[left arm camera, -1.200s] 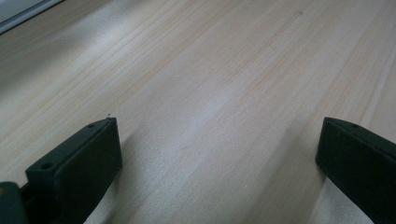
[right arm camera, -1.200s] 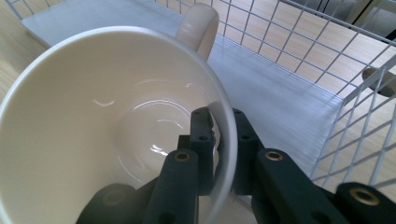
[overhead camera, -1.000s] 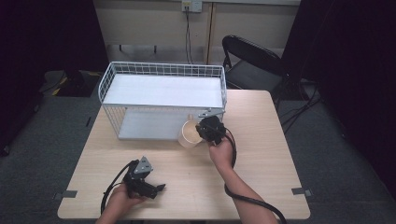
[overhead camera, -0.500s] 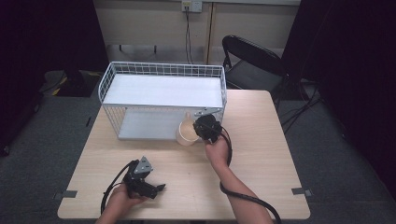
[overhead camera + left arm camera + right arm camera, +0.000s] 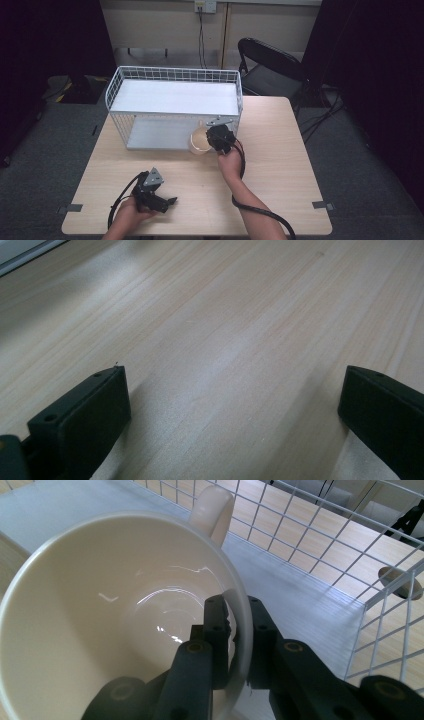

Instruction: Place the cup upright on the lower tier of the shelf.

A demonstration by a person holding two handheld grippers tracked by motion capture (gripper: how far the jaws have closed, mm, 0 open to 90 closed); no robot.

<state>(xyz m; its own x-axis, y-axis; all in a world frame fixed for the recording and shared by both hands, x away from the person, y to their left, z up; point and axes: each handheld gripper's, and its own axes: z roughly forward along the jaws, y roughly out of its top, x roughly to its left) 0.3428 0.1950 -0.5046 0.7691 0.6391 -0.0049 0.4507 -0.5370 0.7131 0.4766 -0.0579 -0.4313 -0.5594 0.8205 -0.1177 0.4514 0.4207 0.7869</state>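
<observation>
- Right gripper (image 5: 235, 645) is clamped on the rim of the cream cup (image 5: 100, 620), one jaw inside the wall, one outside.
- The cup (image 5: 200, 140) sits at the open front of the white wire rack (image 5: 175, 75), at its lower shelf (image 5: 300, 595), handle (image 5: 212, 512) pointing to twelve o'clock, into the rack.
- So the way in lies straight ahead of the jaws; the right hand is by far the nearer.
- Left gripper (image 5: 167, 201) rests low on the table (image 5: 280, 170) at seven o'clock, jaws wide apart, holding nothing.
- No readable writing anywhere.

White wire rack (image 5: 175, 102) walls the cup (image 5: 200, 141); near table (image 5: 280, 165) lies open
</observation>
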